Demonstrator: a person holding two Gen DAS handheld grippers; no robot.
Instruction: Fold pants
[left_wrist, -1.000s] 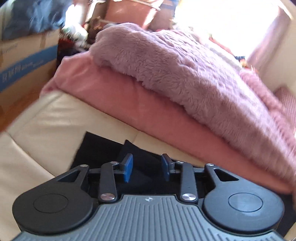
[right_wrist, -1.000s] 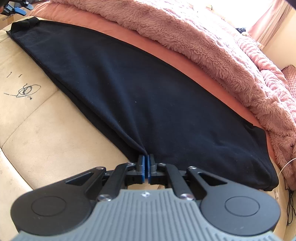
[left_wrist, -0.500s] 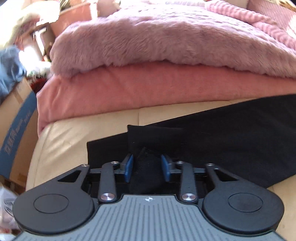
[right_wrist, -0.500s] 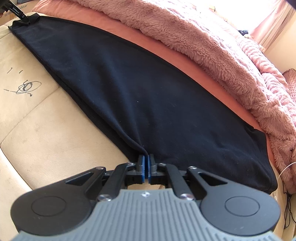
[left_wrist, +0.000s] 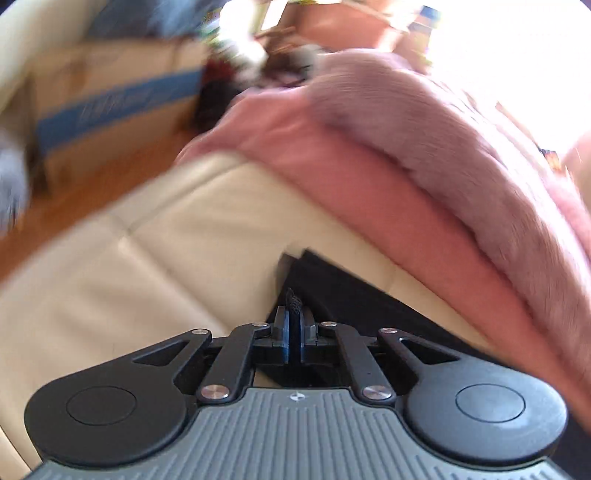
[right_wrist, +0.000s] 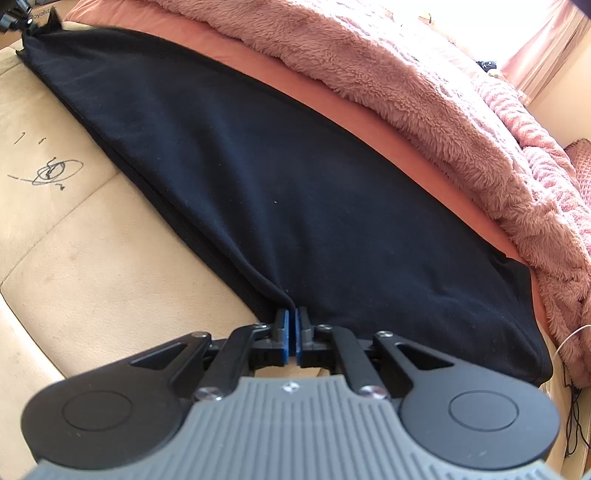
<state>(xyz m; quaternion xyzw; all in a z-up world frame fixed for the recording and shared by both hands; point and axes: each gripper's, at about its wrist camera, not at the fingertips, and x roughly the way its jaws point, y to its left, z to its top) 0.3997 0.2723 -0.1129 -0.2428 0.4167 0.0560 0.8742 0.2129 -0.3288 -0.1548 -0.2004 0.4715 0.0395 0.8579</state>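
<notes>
**Both grippers pinching the black pants on the cream sofa**

Black pants (right_wrist: 295, 192) are lying flat along the sofa seat (right_wrist: 92, 258), stretching from the near right to the far left, their far edge running against a salmon blanket (right_wrist: 369, 118). The fabric is looking smooth and taut, with one crease running from the near pinch point out toward the far left end. Along the near left edge a second layer is showing beneath the top one.

Right gripper (right_wrist: 294, 334) is pointing low along the seat, its blue pads closed on the near edge of the pants. Left gripper (left_wrist: 294, 334) is tilting over the far end of the garment, its pads pressed together on a small nub of black cloth; in the right wrist view it is showing only as a dark bit at the far left corner. The left wrist view is blurring.

A fluffy pink throw (right_wrist: 443, 110) is piling over the salmon blanket. Pen scribbles (right_wrist: 51, 173) are marking the seat at left. A cardboard box (left_wrist: 110, 99) is sitting beyond the sofa.
</notes>
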